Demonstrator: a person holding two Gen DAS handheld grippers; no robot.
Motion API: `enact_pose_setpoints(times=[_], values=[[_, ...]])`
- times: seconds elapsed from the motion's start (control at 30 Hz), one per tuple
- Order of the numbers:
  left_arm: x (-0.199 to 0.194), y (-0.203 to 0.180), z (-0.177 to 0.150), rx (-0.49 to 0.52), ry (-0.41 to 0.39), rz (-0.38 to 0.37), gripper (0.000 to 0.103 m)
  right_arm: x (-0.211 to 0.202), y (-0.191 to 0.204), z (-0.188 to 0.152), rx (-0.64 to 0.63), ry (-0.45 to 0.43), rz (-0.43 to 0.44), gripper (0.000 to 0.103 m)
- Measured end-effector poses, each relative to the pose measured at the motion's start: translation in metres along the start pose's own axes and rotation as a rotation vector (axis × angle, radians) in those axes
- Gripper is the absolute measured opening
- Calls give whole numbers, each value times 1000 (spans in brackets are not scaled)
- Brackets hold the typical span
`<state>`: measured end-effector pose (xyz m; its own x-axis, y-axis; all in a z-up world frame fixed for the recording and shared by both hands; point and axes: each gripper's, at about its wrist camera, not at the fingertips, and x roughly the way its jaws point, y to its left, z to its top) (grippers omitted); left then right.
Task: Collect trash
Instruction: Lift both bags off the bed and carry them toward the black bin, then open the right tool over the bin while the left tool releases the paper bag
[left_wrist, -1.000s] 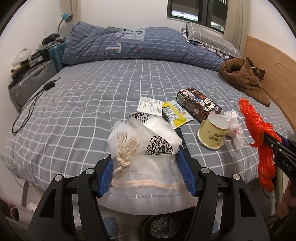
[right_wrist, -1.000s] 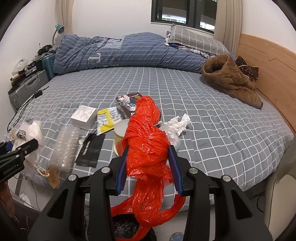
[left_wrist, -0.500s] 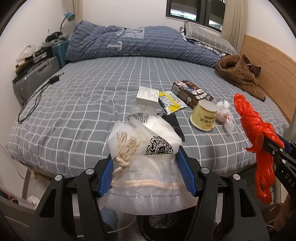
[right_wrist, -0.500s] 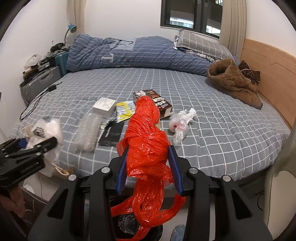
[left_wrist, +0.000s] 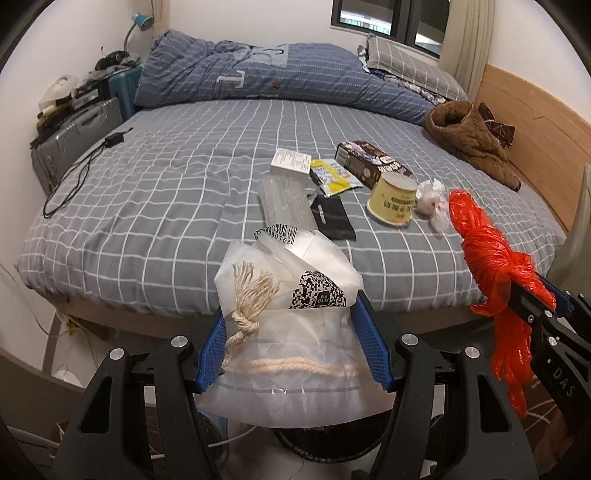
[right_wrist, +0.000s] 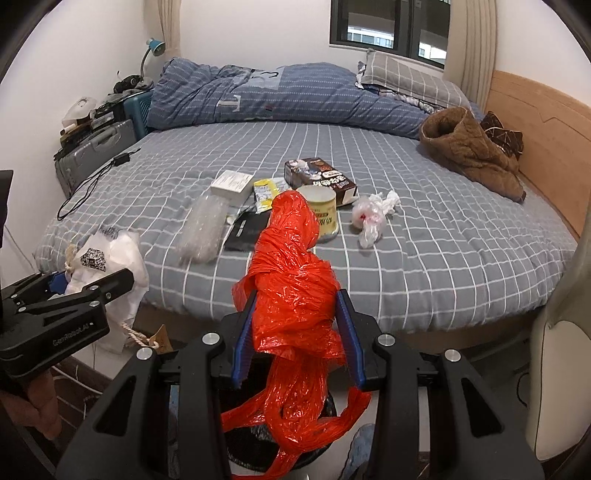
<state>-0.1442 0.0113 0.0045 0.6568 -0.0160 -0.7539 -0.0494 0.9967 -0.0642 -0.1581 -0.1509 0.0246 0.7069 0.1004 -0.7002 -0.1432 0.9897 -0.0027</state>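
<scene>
My left gripper (left_wrist: 291, 343) is shut on a clear plastic bag (left_wrist: 291, 373) with a rope handle and a QR label, held off the bed's front edge above a dark bin (left_wrist: 317, 448). My right gripper (right_wrist: 295, 334) is shut on a crumpled red plastic bag (right_wrist: 291, 258), its tail hanging over the dark bin (right_wrist: 258, 439). On the bed lie a yellow cup (left_wrist: 393, 199), a dark snack box (left_wrist: 371, 164), a yellow packet (left_wrist: 334, 177), a white box (left_wrist: 290, 162), bubble wrap (left_wrist: 286, 205), a black pouch (left_wrist: 332, 218) and a small knotted clear bag (left_wrist: 432, 203).
The bed (left_wrist: 166, 192) has a grey checked sheet, a rolled blue duvet (left_wrist: 277, 77) at the back and a brown jacket (left_wrist: 469, 136) by the wooden headboard. A grey suitcase (left_wrist: 74, 136) and a black cable (left_wrist: 77, 173) are at the left.
Both grippers have drawn back from the bed and lower, still holding their bags. The trash on the bed looks farther away and has not moved.
</scene>
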Motion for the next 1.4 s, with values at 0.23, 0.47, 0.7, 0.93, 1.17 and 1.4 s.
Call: enact_pose_setpoints(times=[0.23, 0.47, 0.7, 0.93, 1.17, 1.4], values=[[-12, -2, -15, 7, 8, 4, 62, -11, 5, -17, -6, 16, -3, 39], [-3, 2, -44, 1, 63, 10, 62, -9, 11, -35, -20, 47, -5, 39], [8, 5, -62, 7, 100, 3, 62, 3, 18, -54, -31, 95, 3, 39], [24, 10, -80, 0, 138, -2, 62, 21, 22, -77, -31, 146, 13, 39], [61, 16, -96, 19, 179, 6, 62, 55, 22, -99, -33, 210, 25, 39], [107, 17, -101, 14, 246, -2, 62, 99, 22, -114, -25, 277, 40, 39]])
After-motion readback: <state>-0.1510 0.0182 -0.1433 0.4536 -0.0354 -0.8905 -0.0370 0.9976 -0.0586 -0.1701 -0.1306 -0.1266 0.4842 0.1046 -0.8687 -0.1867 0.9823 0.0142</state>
